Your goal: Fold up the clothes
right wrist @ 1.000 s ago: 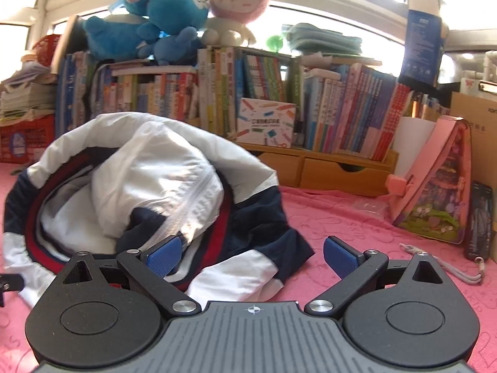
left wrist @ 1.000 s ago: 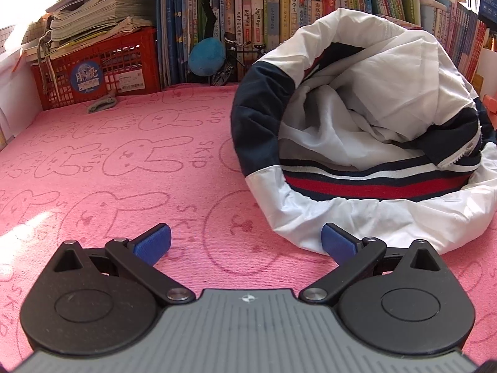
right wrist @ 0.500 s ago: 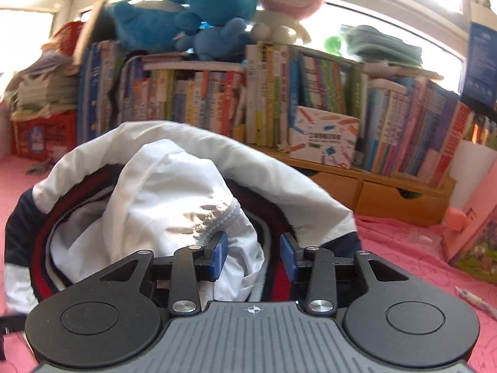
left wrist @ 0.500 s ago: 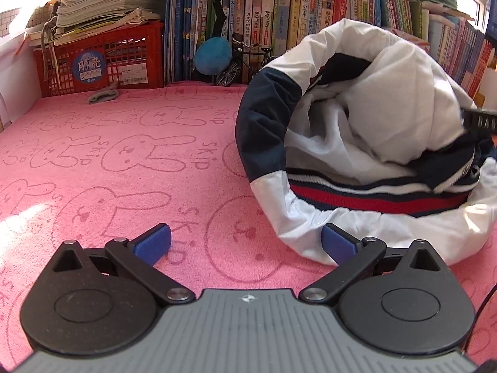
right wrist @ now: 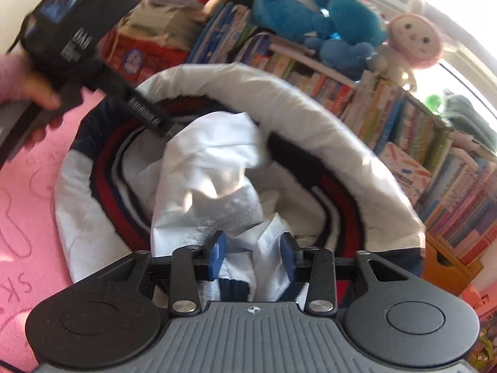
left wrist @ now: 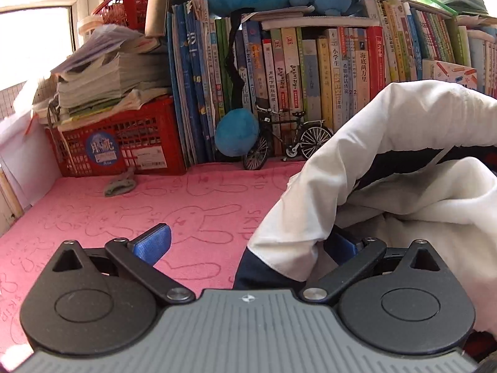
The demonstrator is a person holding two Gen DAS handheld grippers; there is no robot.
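The jacket [left wrist: 388, 168] lies bunched on the pink blanket [left wrist: 93, 211], in front of the bookshelf [left wrist: 310, 71]. The left gripper [left wrist: 245, 245] stands wide open, its rim cloth between the fingers. The right gripper [right wrist: 252, 259] pinches white fabric at its centre. Risk: the thin fold may slip free if lifted unevenly.

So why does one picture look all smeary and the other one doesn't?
Right wrist view: tilted and motion-blurred, smearing the books and jacket, with window glare at the top right. Left wrist view: sharp enough to read the book spines, though the fisheye bends the shelf and the left window is washed out.
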